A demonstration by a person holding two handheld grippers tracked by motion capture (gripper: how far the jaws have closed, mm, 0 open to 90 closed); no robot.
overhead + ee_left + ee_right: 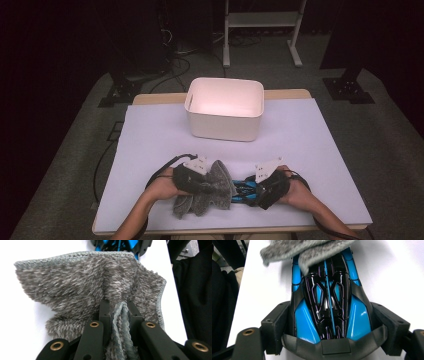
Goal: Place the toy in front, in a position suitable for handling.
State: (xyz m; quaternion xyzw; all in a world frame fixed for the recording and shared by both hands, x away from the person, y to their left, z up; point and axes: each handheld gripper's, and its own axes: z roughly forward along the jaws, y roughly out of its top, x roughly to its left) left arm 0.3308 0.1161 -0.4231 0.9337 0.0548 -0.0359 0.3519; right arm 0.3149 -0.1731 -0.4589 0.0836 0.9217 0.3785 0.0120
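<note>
A grey fuzzy cloth [212, 189] hangs bunched from my left gripper [206, 185], near the table's front edge. In the left gripper view the jaws [120, 307] are shut on a gathered fold of the cloth [87, 282], which fans out ahead. My right gripper [256, 192] faces it from the right and is shut on a glossy blue and black toy car [244, 189]. In the right gripper view the pads [274, 325] press both flanks of the car [329, 297]. The cloth [312, 250] lies over the car's far end.
A white plastic bin [222, 125] stands open at the back middle of the white-covered table [160, 135]. Dark floor, cables and a white frame leg [226, 35] lie beyond the table.
</note>
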